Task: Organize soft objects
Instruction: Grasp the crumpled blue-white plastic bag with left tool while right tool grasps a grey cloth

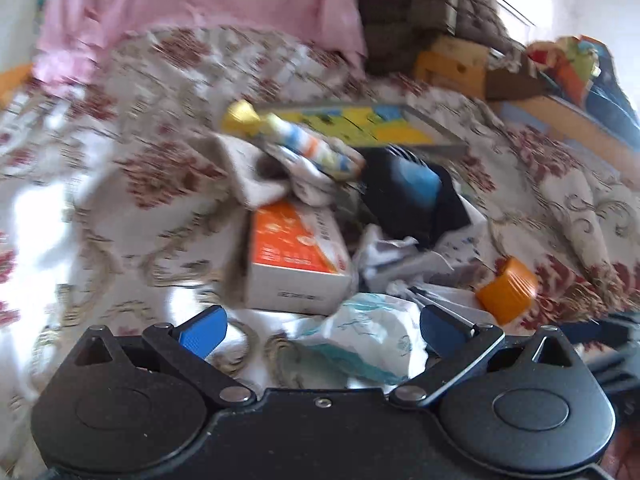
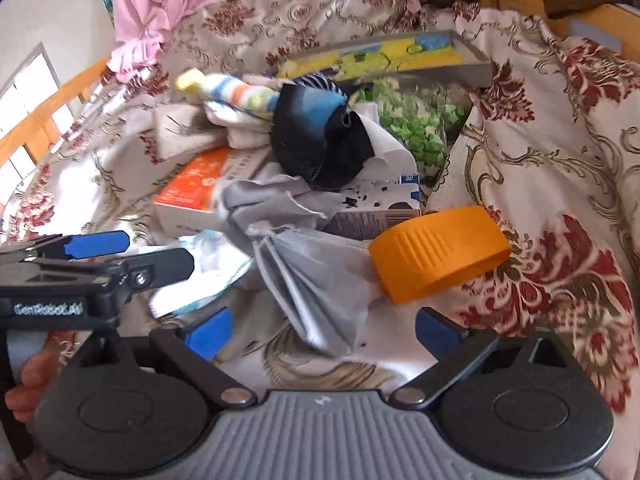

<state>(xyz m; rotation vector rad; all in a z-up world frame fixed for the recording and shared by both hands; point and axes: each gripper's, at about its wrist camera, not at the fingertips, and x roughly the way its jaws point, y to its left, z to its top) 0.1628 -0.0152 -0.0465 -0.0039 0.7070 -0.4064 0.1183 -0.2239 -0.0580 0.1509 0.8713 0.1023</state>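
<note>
A pile of soft things lies on the floral bedspread (image 1: 132, 148). It holds a striped sock (image 1: 308, 148), a black and blue sock (image 1: 404, 188), a grey cloth (image 2: 308, 276) and a white and teal crumpled bag (image 1: 368, 336). My left gripper (image 1: 322, 330) is open with the white and teal bag between its fingers, not clamped. It also shows at the left of the right wrist view (image 2: 132, 250). My right gripper (image 2: 324, 334) is open, with the grey cloth's lower end between its fingers.
An orange and white box (image 1: 296, 256) lies in the pile. An orange lid (image 2: 438, 252) sits to the right. A grey tray (image 2: 392, 56) with yellow contents and a bag of green bits (image 2: 416, 120) lie behind. Pink fabric (image 1: 192, 4) hangs at the back.
</note>
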